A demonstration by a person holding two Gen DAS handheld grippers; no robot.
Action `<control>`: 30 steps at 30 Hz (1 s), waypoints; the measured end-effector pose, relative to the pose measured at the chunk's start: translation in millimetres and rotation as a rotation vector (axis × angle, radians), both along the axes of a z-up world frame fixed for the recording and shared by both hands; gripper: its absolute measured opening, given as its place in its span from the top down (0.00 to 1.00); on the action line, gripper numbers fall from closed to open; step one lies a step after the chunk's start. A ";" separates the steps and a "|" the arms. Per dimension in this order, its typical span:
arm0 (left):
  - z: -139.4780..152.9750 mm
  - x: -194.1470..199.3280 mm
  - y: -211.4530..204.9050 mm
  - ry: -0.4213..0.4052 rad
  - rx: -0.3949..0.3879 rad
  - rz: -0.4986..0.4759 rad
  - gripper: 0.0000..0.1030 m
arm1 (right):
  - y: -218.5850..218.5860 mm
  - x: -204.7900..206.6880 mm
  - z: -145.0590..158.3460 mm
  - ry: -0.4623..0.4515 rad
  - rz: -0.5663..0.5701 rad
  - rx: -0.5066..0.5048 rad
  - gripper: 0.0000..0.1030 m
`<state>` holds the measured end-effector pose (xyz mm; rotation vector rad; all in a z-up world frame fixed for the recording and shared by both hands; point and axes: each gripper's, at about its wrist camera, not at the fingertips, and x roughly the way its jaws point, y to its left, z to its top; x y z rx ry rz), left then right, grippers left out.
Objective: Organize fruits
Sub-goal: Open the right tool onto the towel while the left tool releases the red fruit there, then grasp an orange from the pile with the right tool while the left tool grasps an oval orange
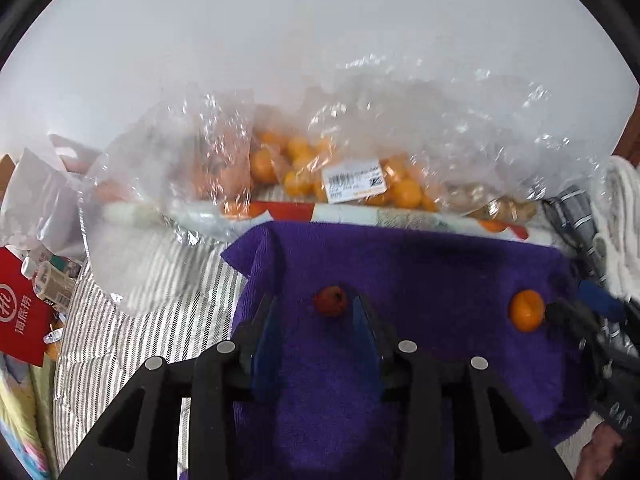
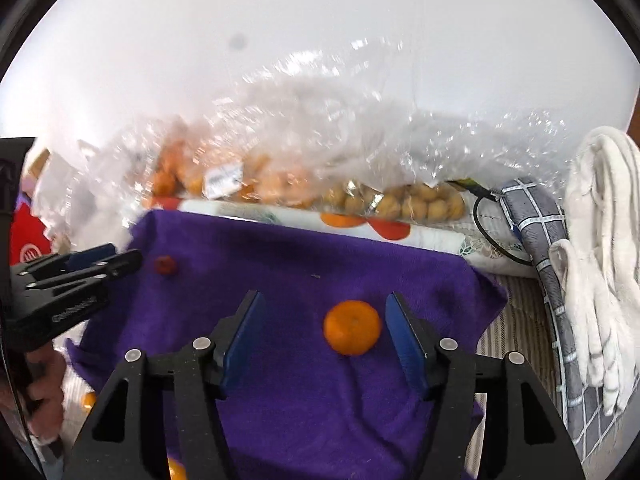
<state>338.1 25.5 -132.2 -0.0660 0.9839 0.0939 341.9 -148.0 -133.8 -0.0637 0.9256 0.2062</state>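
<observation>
A purple towel (image 1: pixel 420 280) (image 2: pixel 280 280) lies spread on the bed. A small red fruit (image 1: pixel 330 300) sits on it between the tips of my open left gripper (image 1: pixel 314 300), nearer the right finger; it also shows in the right wrist view (image 2: pixel 165 265) beside the left gripper (image 2: pixel 116 260). An orange mandarin (image 2: pixel 352 327) lies on the towel between the open fingers of my right gripper (image 2: pixel 324 300), nearer the right pad. In the left wrist view the mandarin (image 1: pixel 527 310) sits at the right gripper's tip (image 1: pixel 556 312).
Clear plastic bags of small orange fruits (image 1: pixel 304 168) (image 2: pixel 248 184) and tan round fruits (image 2: pixel 416 202) lie behind the towel against a white wall. A red packet (image 1: pixel 20 316) lies left. White cloth (image 2: pixel 600 240) and a grey checked pillow (image 2: pixel 540 232) lie right.
</observation>
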 end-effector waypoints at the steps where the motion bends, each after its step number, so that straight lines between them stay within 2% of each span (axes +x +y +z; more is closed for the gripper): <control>1: 5.0 -2.8 0.7 -0.011 -0.002 -0.002 0.64 | 1.8 -7.1 4.4 -0.007 -0.004 0.008 0.39; 5: 21.7 -18.0 0.2 -0.055 -0.030 -0.018 0.64 | -4.1 -40.5 12.5 -0.071 -0.046 0.009 0.39; 9: 37.4 -46.2 2.3 -0.124 -0.027 -0.047 0.64 | -9.3 -68.3 12.0 -0.045 -0.039 0.022 0.39; 12: 38.7 -72.4 7.8 -0.156 -0.018 -0.085 0.64 | -9.4 -92.2 12.1 -0.055 -0.032 0.011 0.39; 19: 10.6 -132.2 30.5 -0.167 -0.011 -0.124 0.64 | -5.0 -137.5 5.8 -0.070 -0.023 0.034 0.39; 25: -18.1 -163.6 72.3 -0.136 -0.088 -0.069 0.64 | 9.0 -168.4 -8.7 -0.069 0.023 0.027 0.44; 30: -30.3 -185.4 89.9 -0.154 -0.131 -0.064 0.64 | 27.1 -182.0 -25.1 -0.061 0.065 0.028 0.47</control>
